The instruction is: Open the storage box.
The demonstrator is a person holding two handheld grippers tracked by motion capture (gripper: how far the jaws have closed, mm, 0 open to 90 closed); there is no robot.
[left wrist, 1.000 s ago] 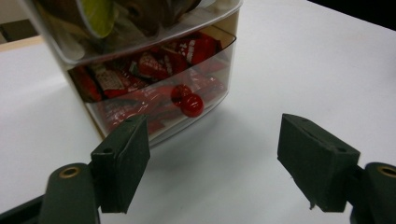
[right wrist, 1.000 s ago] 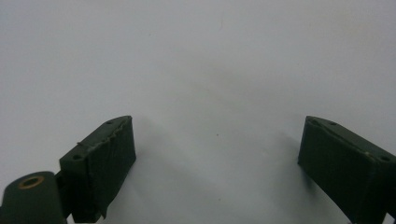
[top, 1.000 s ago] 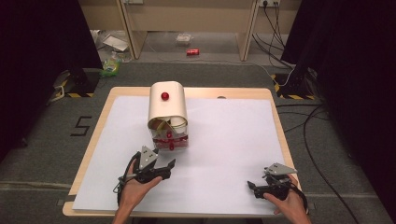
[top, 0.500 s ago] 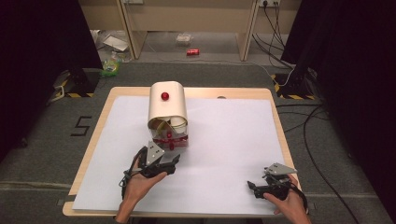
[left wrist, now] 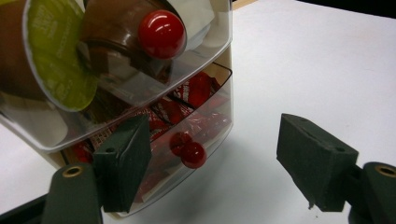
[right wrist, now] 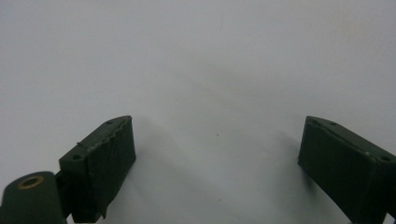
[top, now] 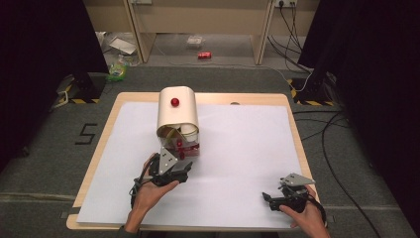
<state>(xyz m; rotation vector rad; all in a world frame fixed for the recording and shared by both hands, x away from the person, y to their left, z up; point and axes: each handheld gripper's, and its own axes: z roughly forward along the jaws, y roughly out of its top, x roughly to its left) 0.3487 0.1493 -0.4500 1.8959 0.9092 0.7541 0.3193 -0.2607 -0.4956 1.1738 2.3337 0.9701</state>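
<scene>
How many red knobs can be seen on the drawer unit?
3: one on the cream top, one on the upper clear drawer, one on the lower drawer, just ahead of the open left hand-held gripper. Others may be hidden.

Drawer box [top: 177, 119] ahead; bare sheet [top: 247, 148] rightward

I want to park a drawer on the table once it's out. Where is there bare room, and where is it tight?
The widest bare stretch of white sheet lies right of the drawer box, running down to the right gripper. A narrower strip lies between the box and the sheet's left edge. It is crowded at the box's front, where the left gripper, jaws open, sits by the lower drawer.
</scene>
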